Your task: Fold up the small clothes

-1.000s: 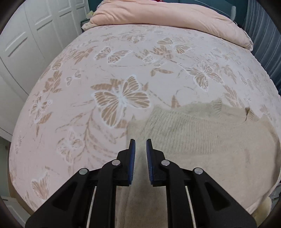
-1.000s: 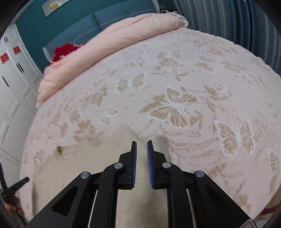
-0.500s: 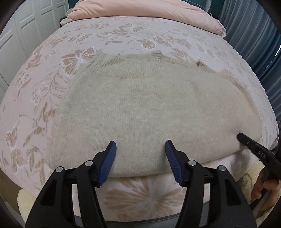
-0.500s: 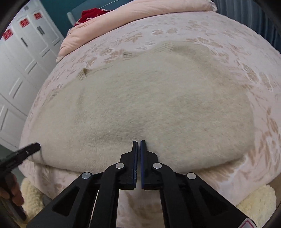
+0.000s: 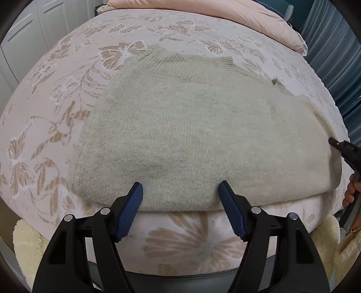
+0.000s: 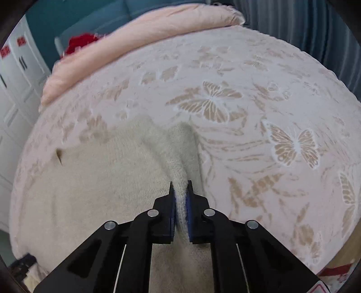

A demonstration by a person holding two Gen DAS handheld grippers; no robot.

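Observation:
A beige knitted sweater lies spread flat on the butterfly-print bed cover, its ribbed hem at the far side. My left gripper hovers over the sweater's near edge. Its jaws are opening, and the blue pads stand wide apart without pressing the knit. In the right wrist view my right gripper is shut on a raised ridge of the sweater near its right side. The right gripper's tip and a hand show at the sweater's right edge.
A pink duvet is bunched along the far end of the bed, with something red behind it. White wardrobe doors stand on the left and a blue curtain on the right. A cream fluffy rug lies below the bed's near edge.
My left gripper drew back from the sweater's far left corner to its near edge and opened wide. My right gripper closed, moved forward, and now pinches a ridge of knit.

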